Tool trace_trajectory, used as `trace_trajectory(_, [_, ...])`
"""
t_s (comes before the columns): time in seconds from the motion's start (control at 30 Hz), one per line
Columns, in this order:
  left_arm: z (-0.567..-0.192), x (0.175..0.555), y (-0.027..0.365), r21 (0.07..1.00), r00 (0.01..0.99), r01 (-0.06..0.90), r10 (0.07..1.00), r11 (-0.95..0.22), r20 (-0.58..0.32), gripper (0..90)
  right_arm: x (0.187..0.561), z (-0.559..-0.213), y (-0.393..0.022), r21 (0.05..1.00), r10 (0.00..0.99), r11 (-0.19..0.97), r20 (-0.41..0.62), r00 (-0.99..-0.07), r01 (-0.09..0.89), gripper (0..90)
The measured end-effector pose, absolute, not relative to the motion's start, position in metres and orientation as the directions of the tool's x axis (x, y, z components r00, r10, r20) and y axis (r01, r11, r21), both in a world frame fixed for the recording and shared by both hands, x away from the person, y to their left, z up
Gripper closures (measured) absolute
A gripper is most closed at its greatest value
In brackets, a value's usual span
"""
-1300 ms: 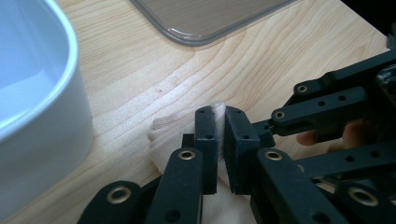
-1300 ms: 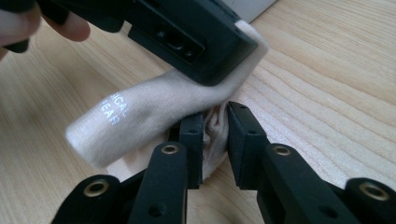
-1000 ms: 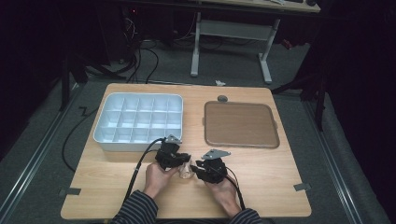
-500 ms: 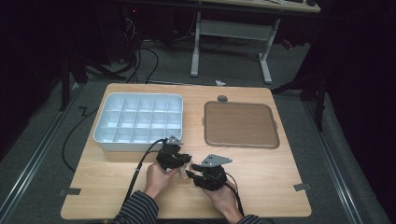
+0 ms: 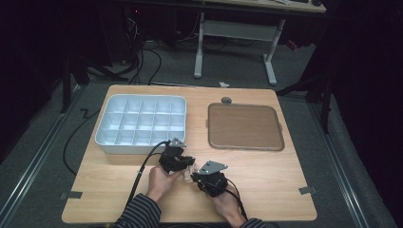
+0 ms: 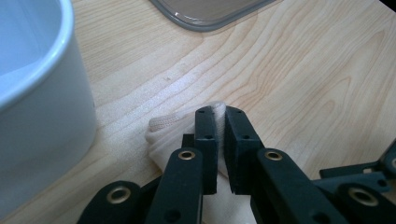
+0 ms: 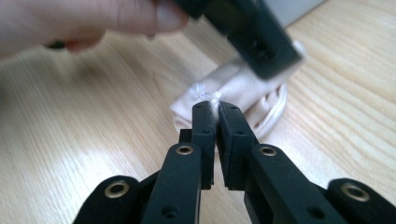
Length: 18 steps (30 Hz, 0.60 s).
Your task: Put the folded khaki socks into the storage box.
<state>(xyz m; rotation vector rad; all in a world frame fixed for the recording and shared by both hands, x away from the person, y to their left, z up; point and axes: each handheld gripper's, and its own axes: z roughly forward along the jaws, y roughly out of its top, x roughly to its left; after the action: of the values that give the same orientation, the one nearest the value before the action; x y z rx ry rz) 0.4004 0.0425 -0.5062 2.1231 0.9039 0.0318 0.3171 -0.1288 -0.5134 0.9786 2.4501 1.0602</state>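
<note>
Light wood table [image 5: 266, 190] stood on grey floor, dark room behind. Left gripper [image 6: 219, 116] clamped beige cloth [image 6: 168, 130] near front edge, beside white compartment tray [image 5: 142, 121]; right gripper [image 7: 215, 109] pinched same cloth.

1. My left gripper [image 5: 189, 160] sits just in front of the white compartment tray [image 5: 140, 124], whose wall blocks passage beyond.
2. Right of that tray, the brown lid [image 5: 244, 126] lies flat.
3. Bare table [image 5: 280, 190] lies open right of that tray's front.
</note>
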Motion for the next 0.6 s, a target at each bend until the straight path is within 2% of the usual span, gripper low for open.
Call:
trace_trajectory(0.17, [-0.508,0.403,0.037,0.692,0.750,0.584,0.609,-0.424,-0.260,84.9,0.315,-0.520,-0.129,0.716,0.687,0.529,-0.046,-0.725,0.456,86.8])
trace_trajectory(0.37, [-0.509,0.408,0.035,0.696,0.746,0.580,0.620,-0.423,-0.244,84.3,0.321,-0.525,-0.132,0.720,0.699,0.500,-0.009,-0.715,0.481,87.0])
trace_trajectory(0.43, [-0.506,0.407,0.036,0.698,0.747,0.584,0.611,-0.414,-0.263,81.3,0.323,-0.525,-0.134,0.724,0.704,0.486,0.007,-0.711,0.489,87.0])
trace_trajectory(0.5, [-0.503,0.404,0.038,0.705,0.747,0.581,0.611,-0.406,-0.263,72.5,0.323,-0.526,-0.134,0.728,0.709,0.478,0.011,-0.705,0.491,86.9])
trace_trajectory(0.53, [-0.501,0.402,0.040,0.713,0.747,0.575,0.613,-0.401,-0.257,72.5,0.323,-0.526,-0.134,0.727,0.713,0.475,0.012,-0.701,0.496,86.9])
trace_trajectory(0.6, [-0.499,0.398,0.043,0.720,0.746,0.568,0.618,-0.398,-0.247,67.1,0.324,-0.527,-0.134,0.734,0.715,0.462,0.024,-0.699,0.498,86.9])
